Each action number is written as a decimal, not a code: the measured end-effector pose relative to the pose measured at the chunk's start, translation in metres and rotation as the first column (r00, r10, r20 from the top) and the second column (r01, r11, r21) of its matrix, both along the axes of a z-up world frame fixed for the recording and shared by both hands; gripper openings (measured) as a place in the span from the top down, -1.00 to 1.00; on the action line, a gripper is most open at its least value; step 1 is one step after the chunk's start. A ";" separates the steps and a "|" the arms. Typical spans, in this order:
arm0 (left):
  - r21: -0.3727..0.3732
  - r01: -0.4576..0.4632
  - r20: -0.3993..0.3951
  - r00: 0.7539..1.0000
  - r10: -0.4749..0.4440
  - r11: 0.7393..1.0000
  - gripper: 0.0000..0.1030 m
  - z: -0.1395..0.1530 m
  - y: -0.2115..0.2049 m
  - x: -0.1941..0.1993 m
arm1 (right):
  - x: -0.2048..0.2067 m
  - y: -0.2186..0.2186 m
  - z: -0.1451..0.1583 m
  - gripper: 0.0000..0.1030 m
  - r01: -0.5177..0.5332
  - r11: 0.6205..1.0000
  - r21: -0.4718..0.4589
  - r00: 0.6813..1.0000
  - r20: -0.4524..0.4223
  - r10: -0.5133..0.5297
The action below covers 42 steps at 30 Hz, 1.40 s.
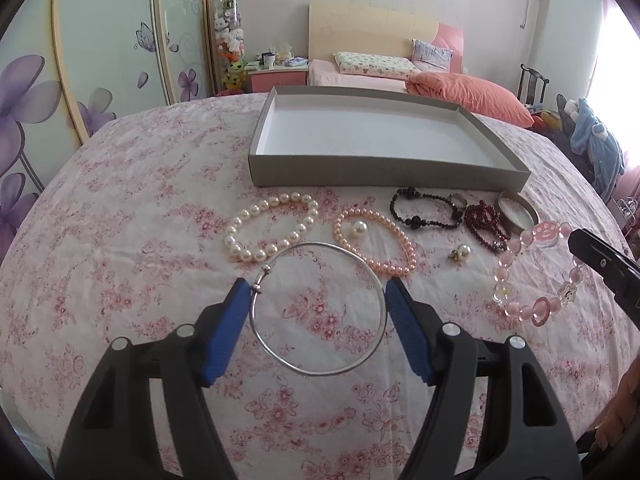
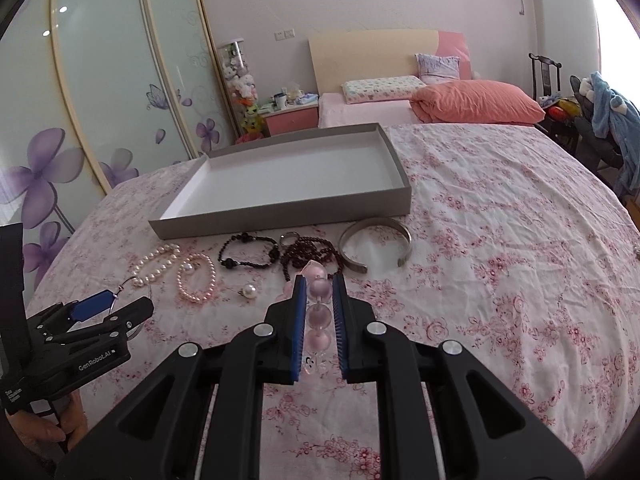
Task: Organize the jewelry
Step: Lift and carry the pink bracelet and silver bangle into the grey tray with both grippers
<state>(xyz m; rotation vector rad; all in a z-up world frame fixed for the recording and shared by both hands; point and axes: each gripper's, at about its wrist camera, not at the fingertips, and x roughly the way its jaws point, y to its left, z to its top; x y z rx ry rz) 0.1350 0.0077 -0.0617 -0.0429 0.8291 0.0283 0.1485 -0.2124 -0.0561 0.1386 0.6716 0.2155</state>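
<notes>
we note the left tool [image 1: 318, 286] spread wide around the silver bangle [image 1: 318, 310], pads at its 9 and 3 o'clock; a squeeze may flip the thin wire off the bedspread [image 1: 120, 240]. right tool [image 2: 319, 285] clenched nearly onto the pink bead bracelet [image 2: 319, 312]; round beads could roll out. the grey box [image 2: 280, 216], at 12 o'clock, holds nothing yet.

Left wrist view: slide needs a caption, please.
Left gripper straddles a silver bangle before an empty box.
</notes>
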 end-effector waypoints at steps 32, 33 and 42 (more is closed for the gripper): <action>0.092 -0.026 0.262 0.965 0.001 0.995 -0.32 0.095 -0.005 0.059 | 0.054 0.011 0.080 0.73 -0.026 1.000 0.008 0.981 0.195 0.024; 0.088 -0.027 0.261 0.965 0.004 0.996 -0.32 0.095 -0.004 0.068 | 0.061 0.010 0.081 0.72 -0.023 1.000 0.013 0.981 0.191 0.020; 0.089 -0.023 0.206 0.978 0.004 0.996 -0.32 0.081 -0.004 0.145 | 0.141 0.017 0.074 0.73 -0.016 1.000 0.026 0.990 0.144 0.012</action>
